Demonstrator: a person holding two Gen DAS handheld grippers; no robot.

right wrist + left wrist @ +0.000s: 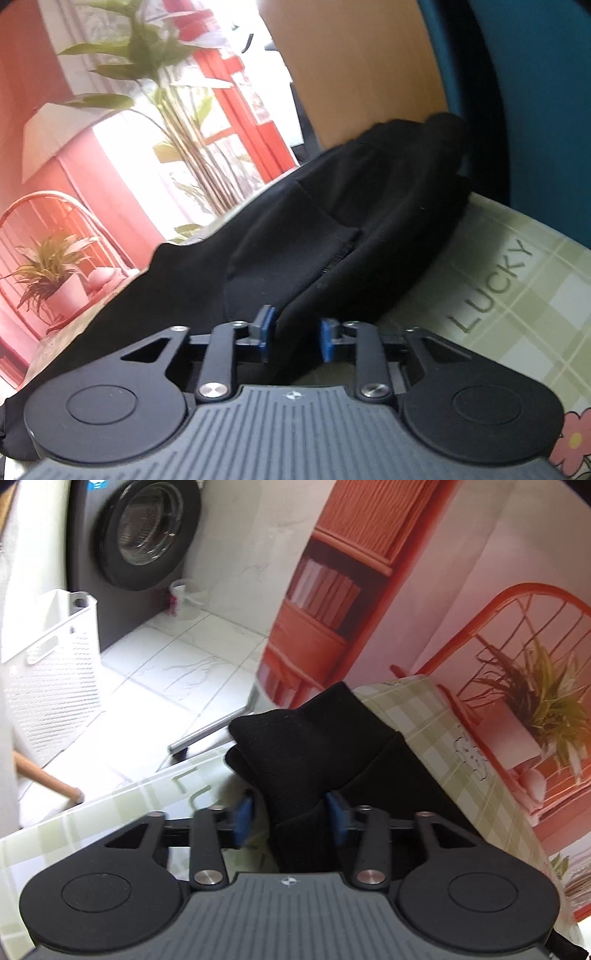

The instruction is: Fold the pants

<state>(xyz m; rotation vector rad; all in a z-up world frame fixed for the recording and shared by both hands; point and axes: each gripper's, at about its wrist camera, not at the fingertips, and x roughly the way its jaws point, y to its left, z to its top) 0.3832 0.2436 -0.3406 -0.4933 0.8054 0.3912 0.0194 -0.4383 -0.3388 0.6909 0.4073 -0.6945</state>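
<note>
- the black pants (314, 746) lie on the table (436, 716), which carries a green checked cloth printed with the word "lucky" (491, 284).
- in the left wrist view, the pants' long axis runs away from the camera toward the far table edge; the far end is doubled over in layers and reaches that edge.
- in the right wrist view, the pants (314, 229) stretch from lower left to upper right, bunched into a rounded hump at the far right end; a seam and a folded flap show near the middle.
- left gripper (291, 818): jaws moderately apart, with a fold of pants fabric filling the gap between the blue pads (338, 812); both pads touch the cloth.
- right gripper (293, 328): jaws narrowly apart, with a ridge of the fabric between them; whether the pads pinch it cannot be told.
- a white perforated laundry basket (55, 657) stands on the tiled floor beside a dark front-loading washing machine (147, 531); the basket's contents are not visible.
</note>
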